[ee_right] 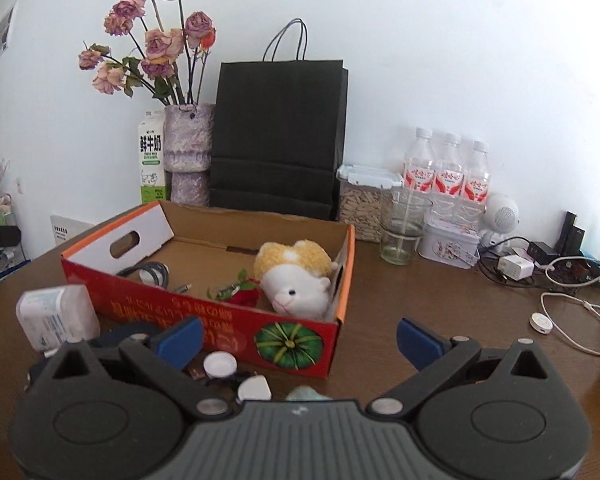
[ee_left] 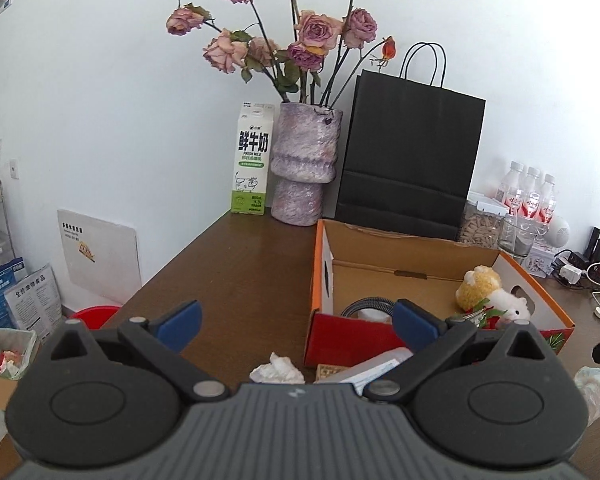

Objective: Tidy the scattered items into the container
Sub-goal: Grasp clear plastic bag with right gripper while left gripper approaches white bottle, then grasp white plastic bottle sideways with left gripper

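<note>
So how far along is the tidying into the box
Partly done. The plush toy, red rose and coiled cable lie in the cardboard box. Both tools are open and empty. The crumpled tissue, white bottle and small caps remain outside.

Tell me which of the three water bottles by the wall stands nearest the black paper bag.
The leftmost bottle, beside the seed container; the other two stand further right.

Both grippers, left (ee_left: pixel 298 322) & right (ee_right: pixel 300 334): black linkage arms, blue pads, silver pivot screws, ribbed grey housing.
</note>
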